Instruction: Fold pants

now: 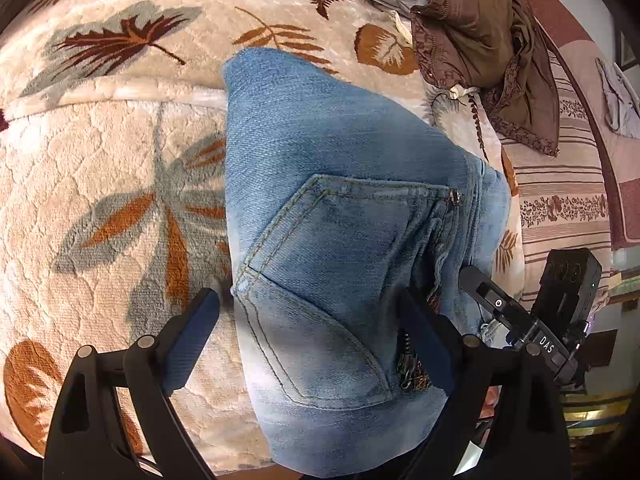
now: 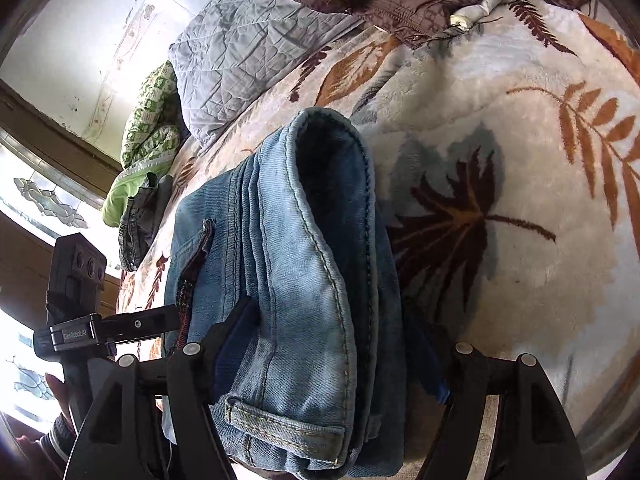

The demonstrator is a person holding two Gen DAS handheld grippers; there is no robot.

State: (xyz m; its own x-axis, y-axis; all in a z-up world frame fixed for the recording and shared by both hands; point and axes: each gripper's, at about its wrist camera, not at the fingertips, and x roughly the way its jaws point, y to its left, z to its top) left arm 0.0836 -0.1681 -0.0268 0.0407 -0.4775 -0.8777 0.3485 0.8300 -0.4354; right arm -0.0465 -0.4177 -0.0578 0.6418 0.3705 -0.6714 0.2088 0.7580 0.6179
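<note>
The faded light-blue denim pants [image 1: 340, 240] lie folded into a thick bundle on the cream plush blanket with rust and grey leaf print [image 1: 100, 200], back pocket uppermost.

The left gripper [image 1: 312, 320] stands wide, one finger on the blanket just beside the bundle's edge, the other over the zip side; the pads do not press the cloth.

The right gripper [image 2: 340, 344] also stands wide, astride the waistband end with its belt loop, and nothing is clamped.

**Risks.**
- The stacked layers between the right gripper's fingers are bulky and rounded; released, they may spring open or slide off one another.
- The bundle's near end appears to reach the bed edge below both grippers, so a nudge could tip it off.
- A finger withdrawn carelessly may catch the pocket or belt loop and drag the fold apart.
- The crumpled brown garment [image 1: 480, 40] beyond the fingers lies well apart and poses no hazard.
</note>
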